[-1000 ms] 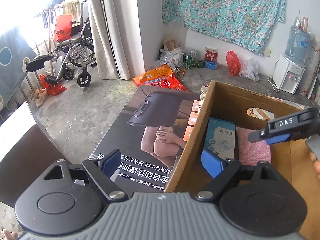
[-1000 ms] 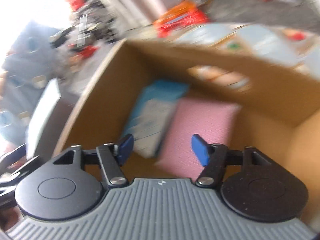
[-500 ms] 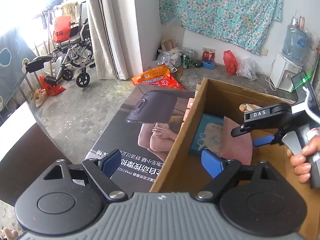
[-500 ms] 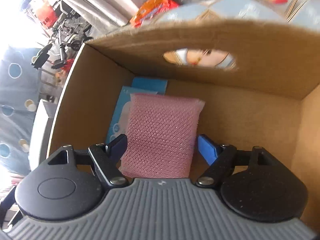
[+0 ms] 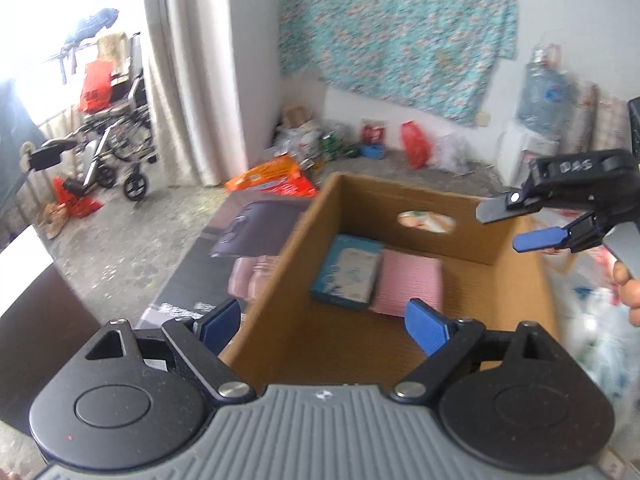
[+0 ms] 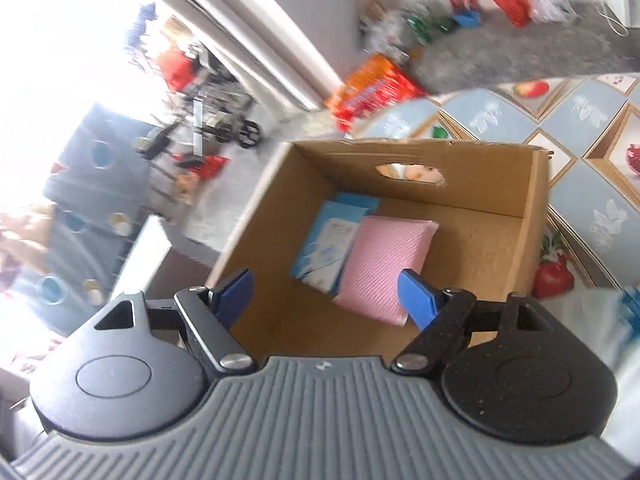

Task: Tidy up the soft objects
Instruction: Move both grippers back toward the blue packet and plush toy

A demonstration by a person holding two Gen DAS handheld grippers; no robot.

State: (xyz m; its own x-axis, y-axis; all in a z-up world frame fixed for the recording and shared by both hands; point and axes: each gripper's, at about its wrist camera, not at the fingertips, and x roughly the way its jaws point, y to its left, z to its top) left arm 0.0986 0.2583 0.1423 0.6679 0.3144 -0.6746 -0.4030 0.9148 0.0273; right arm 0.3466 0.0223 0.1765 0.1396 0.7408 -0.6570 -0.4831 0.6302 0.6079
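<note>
My right gripper hangs above the cardboard box, its jaws having just been opening and now standing wide apart with nothing between them. The pink sponge pad lies flat on the box floor, touching the blue packet at its side. My left gripper holds nothing, its blue pads wide apart over the box's near corner.

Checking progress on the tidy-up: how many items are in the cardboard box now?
2: a blue pack at the left and a pink pad against its right side; something thin might hide beneath them.
</note>
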